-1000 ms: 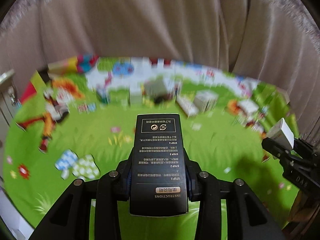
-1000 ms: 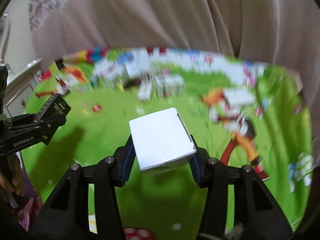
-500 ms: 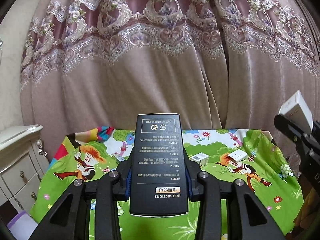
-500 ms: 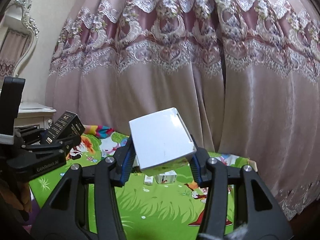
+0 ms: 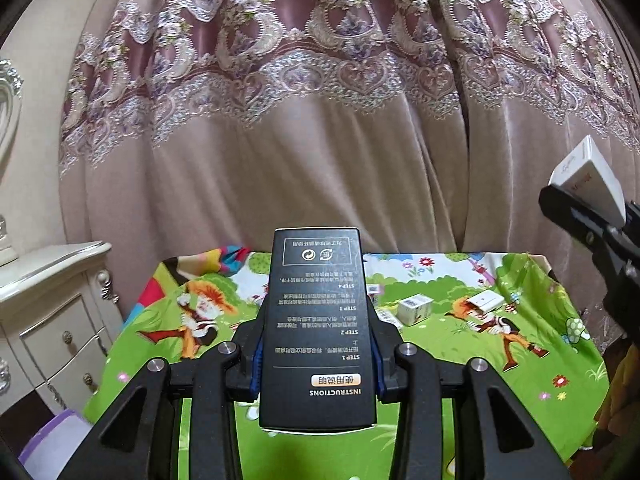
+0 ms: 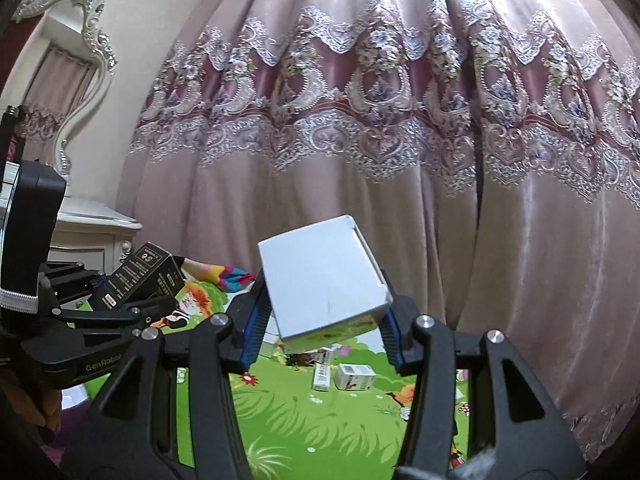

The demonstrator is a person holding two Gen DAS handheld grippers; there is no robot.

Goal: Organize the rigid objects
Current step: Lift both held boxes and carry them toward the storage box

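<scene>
Hanging behind everything, a pink lace-trimmed curtain (image 5: 320, 120) backs a table under a bright cartoon cloth (image 5: 460, 344).
Beside the table stands a white dresser (image 5: 52, 312); small boxes (image 5: 414, 309) lie loose on the cloth. The left gripper (image 5: 318, 344) pinches a black box (image 5: 318, 328) printed with instructions, held above the cloth's near edge. The right gripper (image 6: 324, 320) pinches a white box (image 6: 324, 276), tilted, raised well above the cloth.

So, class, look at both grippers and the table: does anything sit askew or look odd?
Yes. The white box sits crooked in the right gripper, one corner dipping. The black box lies straight in the left gripper, its print upside down to the camera. Nothing looks spilled or damaged.
</scene>
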